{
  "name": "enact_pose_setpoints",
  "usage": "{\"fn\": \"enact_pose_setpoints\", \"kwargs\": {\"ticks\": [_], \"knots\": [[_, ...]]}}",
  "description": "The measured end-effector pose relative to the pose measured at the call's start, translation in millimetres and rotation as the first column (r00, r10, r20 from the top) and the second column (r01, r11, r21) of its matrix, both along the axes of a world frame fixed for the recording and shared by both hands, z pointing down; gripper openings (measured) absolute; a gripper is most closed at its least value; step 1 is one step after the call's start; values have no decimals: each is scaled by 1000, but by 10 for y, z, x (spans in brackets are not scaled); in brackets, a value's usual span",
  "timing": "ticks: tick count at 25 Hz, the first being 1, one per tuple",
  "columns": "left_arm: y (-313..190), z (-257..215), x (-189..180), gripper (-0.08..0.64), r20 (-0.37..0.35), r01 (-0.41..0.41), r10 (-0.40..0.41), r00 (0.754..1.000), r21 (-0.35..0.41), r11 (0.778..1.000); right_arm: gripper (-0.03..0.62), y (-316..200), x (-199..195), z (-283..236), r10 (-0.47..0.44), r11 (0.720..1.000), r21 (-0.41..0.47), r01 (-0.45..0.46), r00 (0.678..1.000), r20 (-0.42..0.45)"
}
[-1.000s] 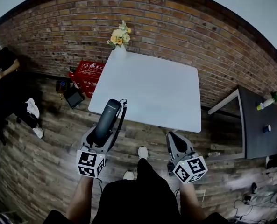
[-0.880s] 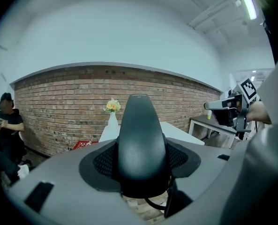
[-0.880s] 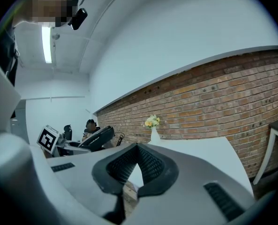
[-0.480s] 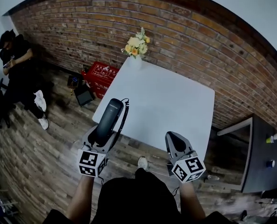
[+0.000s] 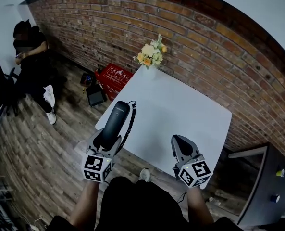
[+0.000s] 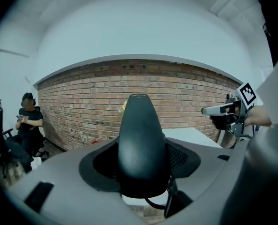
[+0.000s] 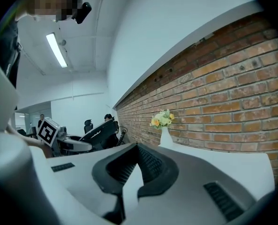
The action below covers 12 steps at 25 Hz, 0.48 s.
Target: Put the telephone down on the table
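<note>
**Just at the table's edge, telephone gripped in the left gripper**

The black telephone [image 5: 114, 124] is a handset clamped lengthwise between the jaws of the left gripper [image 5: 105, 146]. Its far end sticks out past the fingertips, and its cord [image 5: 130, 121] runs along its right side. In the head view the handset's tip lies over the near edge of the white table [image 5: 180, 109], while the rest of it hangs over the wooden floor [image 5: 46, 153]. It is held in the air, not resting on the tabletop. The left gripper view shows both dark pads pressed against the handset's sides.

The right gripper [image 5: 182, 147] is level with the left one and well apart from it, also at the table's near edge. Its jaws are closed tip to tip with nothing between them.

A white vase of yellow and cream flowers [image 5: 151, 57] stands at the table's far corner, against the brick wall [image 5: 204, 47]. To the left of the table a red crate [image 5: 114, 78] sits on the floor by the wall. Farther left, a person in dark clothes [image 5: 31, 61] is seated.
</note>
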<state>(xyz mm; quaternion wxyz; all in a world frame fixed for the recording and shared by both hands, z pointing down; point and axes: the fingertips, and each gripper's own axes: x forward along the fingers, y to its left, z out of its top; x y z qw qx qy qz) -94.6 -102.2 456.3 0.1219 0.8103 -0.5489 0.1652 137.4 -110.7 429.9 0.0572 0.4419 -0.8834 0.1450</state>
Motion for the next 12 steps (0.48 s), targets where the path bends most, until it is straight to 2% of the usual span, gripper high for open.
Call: {"fn": "enact_pose_setpoints", "kwargs": {"ticks": [6,12], "knots": [[-98,108,10,270,-1,38,-38,999,-26,999,17,-173,-41,73,-46,999,-9,46,999,11],[-308,231,24,270,20,12,-11,1000,-44,999,17,-325,-280,214,-98,995,-20,98,995,-1]]}}
